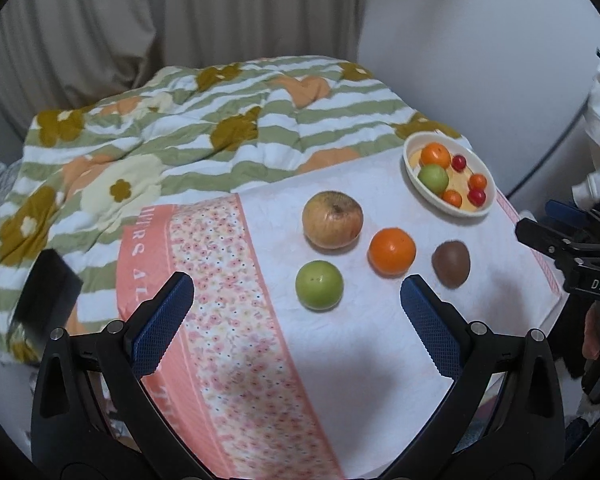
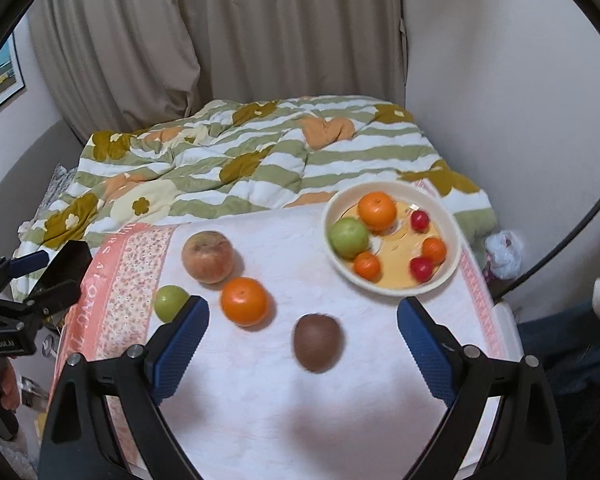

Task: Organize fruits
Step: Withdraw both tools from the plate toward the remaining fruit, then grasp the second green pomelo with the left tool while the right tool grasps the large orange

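Hovering over the near edge of the table are both grippers, and neither is carrying anything. The left gripper is spread wide, its blue pads framing the green apple on the white cloth. The right gripper is gaping just as wide, with the brown kiwi sitting between its fingers but untouched.

Four loose fruits are waiting on the cloth: a large russet apple at the far side, an orange just to its right and nearer, the kiwi further right, and the green apple nearest on the left. None of them are touching each other.

Sitting at the far right corner is the cream bowl, already holding an orange, a green apple, two small orange fruits and two small red ones. Behind the table, a striped floral quilt is lying rumpled.

By my reading, sorting is under way and partly done, with four pieces still to go into the bowl. The right tongs look best placed for the kiwi: dropping lower, centring on it, then pinching gently, since a round fruit is likely to roll away from an off-centre squeeze. The bowl is filling up, so the free patch at its near right looks like the spot to aim for.
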Action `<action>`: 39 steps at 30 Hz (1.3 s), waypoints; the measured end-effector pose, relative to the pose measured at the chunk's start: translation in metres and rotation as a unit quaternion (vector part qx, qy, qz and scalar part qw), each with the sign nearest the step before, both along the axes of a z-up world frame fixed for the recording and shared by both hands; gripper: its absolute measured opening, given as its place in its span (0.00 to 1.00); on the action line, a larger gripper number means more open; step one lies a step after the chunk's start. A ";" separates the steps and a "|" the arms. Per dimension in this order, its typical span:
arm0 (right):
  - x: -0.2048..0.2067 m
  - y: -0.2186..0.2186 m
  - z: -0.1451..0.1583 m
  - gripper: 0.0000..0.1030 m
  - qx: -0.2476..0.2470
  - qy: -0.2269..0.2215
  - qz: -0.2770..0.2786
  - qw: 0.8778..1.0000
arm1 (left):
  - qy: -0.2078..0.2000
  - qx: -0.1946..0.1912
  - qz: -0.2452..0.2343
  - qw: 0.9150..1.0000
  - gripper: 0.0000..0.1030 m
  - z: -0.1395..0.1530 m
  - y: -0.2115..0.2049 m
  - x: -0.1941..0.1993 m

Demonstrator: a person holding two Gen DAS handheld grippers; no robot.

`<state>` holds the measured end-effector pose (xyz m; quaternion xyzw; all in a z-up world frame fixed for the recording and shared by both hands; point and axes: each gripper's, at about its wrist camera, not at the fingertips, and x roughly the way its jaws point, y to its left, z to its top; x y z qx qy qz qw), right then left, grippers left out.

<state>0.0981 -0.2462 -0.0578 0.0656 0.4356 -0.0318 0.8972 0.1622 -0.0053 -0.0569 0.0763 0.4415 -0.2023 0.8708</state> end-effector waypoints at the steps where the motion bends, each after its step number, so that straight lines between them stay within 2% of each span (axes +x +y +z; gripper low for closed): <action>1: 0.001 0.006 -0.004 0.91 0.000 0.001 -0.004 1.000 | 0.001 0.000 -0.009 1.000 1.00 -0.003 0.002 0.002; 6: 0.006 0.034 -0.024 0.91 -0.010 0.008 -0.008 1.000 | 0.012 0.006 -0.047 0.999 1.00 -0.025 0.008 0.013; 10: 0.013 0.047 -0.040 0.91 -0.018 0.005 0.010 1.000 | 0.009 0.007 -0.081 0.997 1.00 -0.047 0.007 0.021; 16: 0.029 0.053 -0.069 0.91 -0.042 0.002 0.062 0.997 | 0.002 0.038 -0.138 0.990 1.00 -0.080 -0.009 0.031; 24: 0.051 0.047 -0.097 0.91 -0.059 0.018 0.123 0.990 | 0.018 0.050 -0.167 0.985 1.00 -0.109 -0.029 0.043; 29: 0.060 0.044 -0.108 0.90 -0.050 0.030 0.152 0.987 | 0.027 0.060 -0.177 0.982 0.93 -0.123 -0.043 0.046; 34: 0.067 0.046 -0.119 0.79 -0.045 0.050 0.184 0.981 | 0.039 0.064 -0.181 0.981 0.87 -0.132 -0.054 0.048; 36: 0.068 0.046 -0.122 0.77 -0.043 0.056 0.191 0.979 | 0.042 0.066 -0.181 0.980 0.80 -0.136 -0.058 0.048; 37: 0.068 0.046 -0.123 0.77 -0.042 0.057 0.194 0.978 | 0.045 0.066 -0.181 0.980 0.74 -0.137 -0.059 0.048; 39: 0.069 0.045 -0.125 0.76 -0.039 0.060 0.199 0.977 | 0.052 0.070 -0.178 0.980 0.70 -0.141 -0.062 0.049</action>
